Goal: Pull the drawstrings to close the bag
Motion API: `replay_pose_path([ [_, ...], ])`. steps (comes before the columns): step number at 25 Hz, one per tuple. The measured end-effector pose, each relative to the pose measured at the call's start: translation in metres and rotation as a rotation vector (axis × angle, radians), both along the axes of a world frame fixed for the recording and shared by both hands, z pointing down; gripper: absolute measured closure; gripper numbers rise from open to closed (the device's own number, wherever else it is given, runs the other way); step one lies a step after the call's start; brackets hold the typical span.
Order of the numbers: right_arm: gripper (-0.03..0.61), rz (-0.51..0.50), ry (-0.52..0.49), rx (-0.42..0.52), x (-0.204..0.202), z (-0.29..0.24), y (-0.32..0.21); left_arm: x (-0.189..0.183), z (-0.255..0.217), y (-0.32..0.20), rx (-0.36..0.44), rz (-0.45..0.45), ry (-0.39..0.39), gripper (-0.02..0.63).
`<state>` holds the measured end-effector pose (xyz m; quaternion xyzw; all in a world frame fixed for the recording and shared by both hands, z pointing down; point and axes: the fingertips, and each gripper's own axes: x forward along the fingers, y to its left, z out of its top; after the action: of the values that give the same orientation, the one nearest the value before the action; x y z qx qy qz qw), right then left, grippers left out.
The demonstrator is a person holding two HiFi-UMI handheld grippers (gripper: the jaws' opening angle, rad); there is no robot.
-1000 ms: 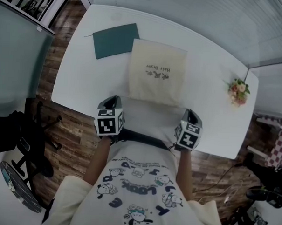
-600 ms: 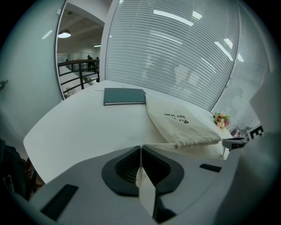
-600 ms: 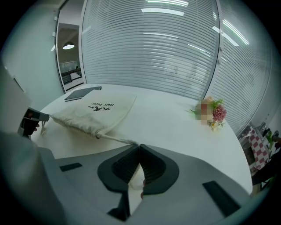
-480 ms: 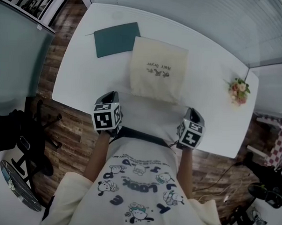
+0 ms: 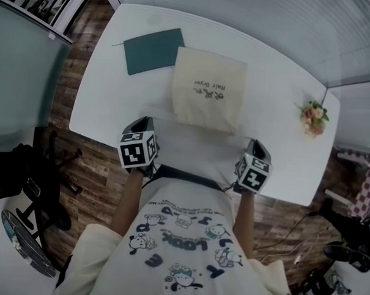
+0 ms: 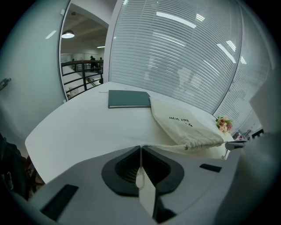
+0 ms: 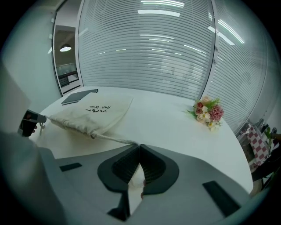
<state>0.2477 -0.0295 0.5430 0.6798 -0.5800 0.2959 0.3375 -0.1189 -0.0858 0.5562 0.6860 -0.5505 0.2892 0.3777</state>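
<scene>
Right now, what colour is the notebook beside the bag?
Dark teal green. The notebook shows best in the head view.

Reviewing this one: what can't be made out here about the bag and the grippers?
- Head view: jaws of left gripper and right gripper, under their marker cubes.
- Head view: white drawstrings, too thin against the white table.
- All views: contents of the cream cloth bag, hidden by its cloth.
</scene>
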Motion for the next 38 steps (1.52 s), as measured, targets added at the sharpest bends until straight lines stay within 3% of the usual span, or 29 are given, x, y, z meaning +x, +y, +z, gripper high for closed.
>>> replay_pose_path([
  [3, 0.561, 0.031, -0.047, -0.007, 0.000, 0.005, 0.002, 0.002, 0.003, 0.002, -0.015, 0.002, 0.016, 0.566],
  [10, 0.560, -0.007, -0.153, -0.059, -0.004, 0.020, 0.015, 0.010, 0.003, 0.009, 0.008, 0.151, 0.021, 0.565],
  [15, 0.555, -0.050, -0.182, -0.096, -0.013, 0.025, 0.022, 0.008, 0.007, 0.017, 0.011, 0.202, -0.040, 0.563],
  [16, 0.534, -0.060, -0.182, -0.102, -0.014, 0.025, 0.024, 0.007, 0.008, 0.020, 0.008, 0.206, -0.047, 0.561],
  [18, 0.392, -0.082, -0.176, -0.117, -0.013, 0.026, 0.028, 0.002, 0.010, 0.025, 0.002, 0.205, -0.051, 0.561],
  [21, 0.387, -0.092, -0.148, -0.134, -0.004, 0.026, 0.039, -0.007, 0.013, 0.033, -0.002, 0.193, -0.056, 0.540],
  [24, 0.387, -0.124, -0.142, -0.117, -0.001, 0.020, 0.040, -0.019, 0.011, 0.041, 0.003, 0.173, -0.049, 0.430],
  [26, 0.387, -0.157, -0.142, -0.098, -0.005, 0.015, 0.032, -0.022, 0.007, 0.042, 0.008, 0.176, -0.052, 0.428],
  [29, 0.387, -0.238, -0.156, -0.090, -0.021, 0.012, 0.017, -0.010, -0.004, 0.038, 0.046, 0.242, -0.068, 0.425],
  [34, 0.388, -0.505, -0.153, -0.109, -0.067, 0.006, -0.002, 0.044, -0.029, 0.028, 0.115, 0.454, -0.071, 0.414],
  [38, 0.388, -0.667, -0.113, -0.167, -0.088, 0.009, -0.008, 0.068, -0.032, 0.011, 0.160, 0.613, -0.183, 0.413],
])
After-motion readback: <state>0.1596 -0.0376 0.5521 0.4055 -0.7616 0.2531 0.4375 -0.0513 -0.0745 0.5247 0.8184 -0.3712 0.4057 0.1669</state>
